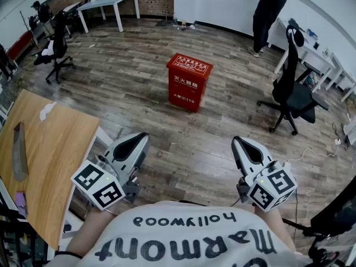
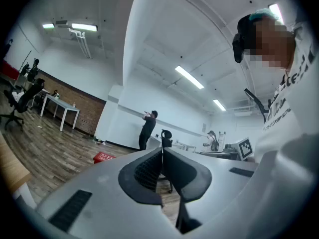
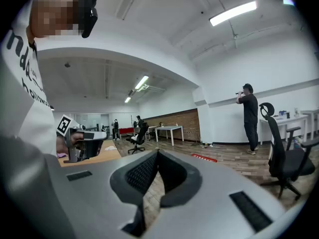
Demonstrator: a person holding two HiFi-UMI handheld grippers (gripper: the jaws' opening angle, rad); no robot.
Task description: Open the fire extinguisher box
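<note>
A red fire extinguisher box (image 1: pixel 189 81) stands on the wooden floor in the head view, lid down, well ahead of both grippers. Only its red top shows low in the left gripper view (image 2: pixel 103 157) and as a thin red strip in the right gripper view (image 3: pixel 204 158). My left gripper (image 1: pixel 143 139) is held close to my body at lower left, jaws shut with nothing between them. My right gripper (image 1: pixel 237 144) is held at lower right, likewise shut and empty. Both point toward the box from a distance.
A wooden table (image 1: pixel 50 149) lies at my left with a dark object on it. A black office chair (image 1: pixel 292 90) stands right of the box. A person (image 1: pixel 268 13) stands by the far white wall. Another chair (image 1: pixel 55 46) and a white table (image 1: pixel 108 3) are far left.
</note>
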